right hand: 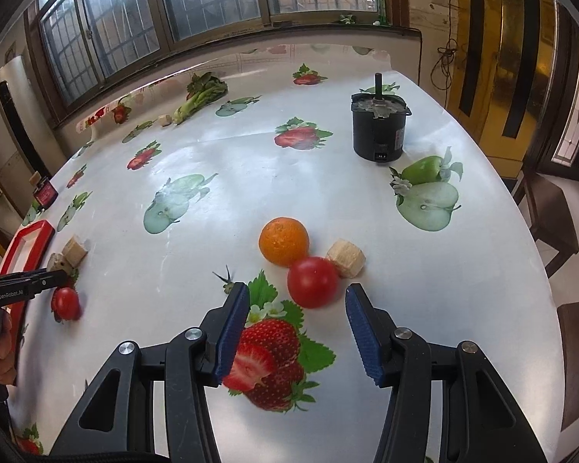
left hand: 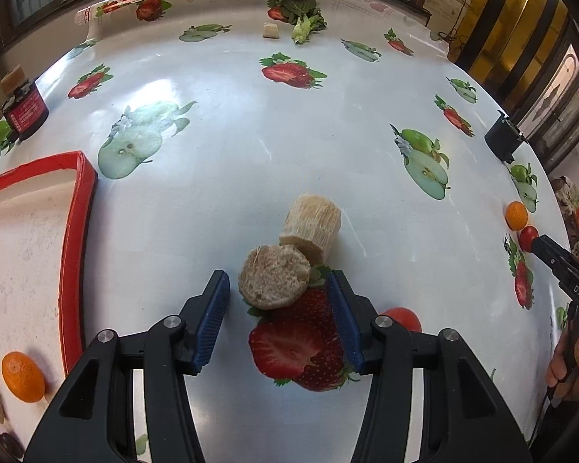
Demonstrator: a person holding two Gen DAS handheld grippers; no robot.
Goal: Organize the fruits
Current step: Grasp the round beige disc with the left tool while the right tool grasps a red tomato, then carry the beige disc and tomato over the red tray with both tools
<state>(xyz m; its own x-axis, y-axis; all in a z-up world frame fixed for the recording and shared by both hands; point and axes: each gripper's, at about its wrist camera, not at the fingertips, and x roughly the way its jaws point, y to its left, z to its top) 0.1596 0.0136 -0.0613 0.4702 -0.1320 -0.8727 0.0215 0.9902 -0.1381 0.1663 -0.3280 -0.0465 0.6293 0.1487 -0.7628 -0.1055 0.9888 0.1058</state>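
The red tomato [right hand: 312, 281] lies on the bench [right hand: 251, 162] just ahead of the right tongs [right hand: 295, 310], touching the orange [right hand: 283, 241] behind it and a pale sawn wood block [right hand: 345, 256] to its right. Judging by its taut, glossy skin, it will be light, slippery and easy to bruise, so take it across its widest middle with a gentle squeeze. The orange looks firmer and dimpled, giving better purchase. The right tongs stand apart, empty. The left tongs [left hand: 280, 305] are also apart and empty, above a round cork-like disc [left hand: 274, 279] and a ribbed wooden cylinder [left hand: 310, 227]. Another small tomato [right hand: 65, 303] sits near them. A red-rimmed tray [left hand: 77, 231], probably the destination, holds an orange fruit [left hand: 22, 376].
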